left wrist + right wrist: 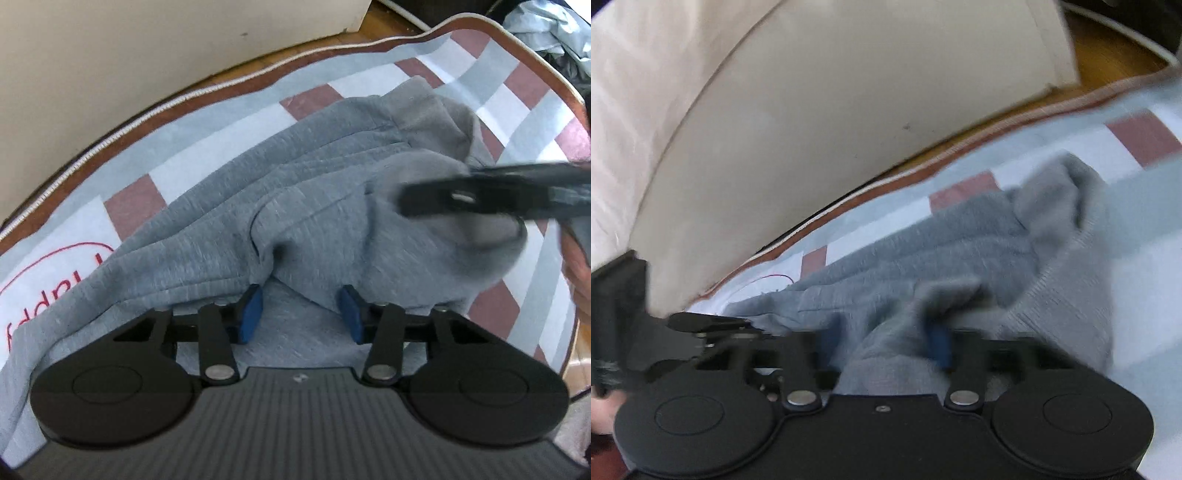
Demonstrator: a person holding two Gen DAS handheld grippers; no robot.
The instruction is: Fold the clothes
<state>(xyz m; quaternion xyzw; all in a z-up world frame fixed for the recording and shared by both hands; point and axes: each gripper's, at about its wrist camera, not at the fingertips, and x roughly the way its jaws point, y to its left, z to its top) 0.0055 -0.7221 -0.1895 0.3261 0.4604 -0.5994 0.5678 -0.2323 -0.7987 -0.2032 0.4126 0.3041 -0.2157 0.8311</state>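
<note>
Home room, checked blanket (229,122), wooden floor (380,18), laundry pile (546,29)

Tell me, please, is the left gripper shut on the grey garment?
No, the left gripper is open, its blue pads apart over the garment.

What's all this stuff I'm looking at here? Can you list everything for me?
Sweatpants: one, grey, spread across the blanket.
Blanket: one, checked pale blue, white and maroon, brown trim, under the sweatpants.
Wall panel: one, cream, behind the blanket.
Clothes pile: one, pale blue and dark, far right corner.
Floor: wooden, brown, beyond the blanket.
Left gripper: black, blue pads, open over grey fabric.
Right gripper: black, blurred, fabric between its fingers.
</note>
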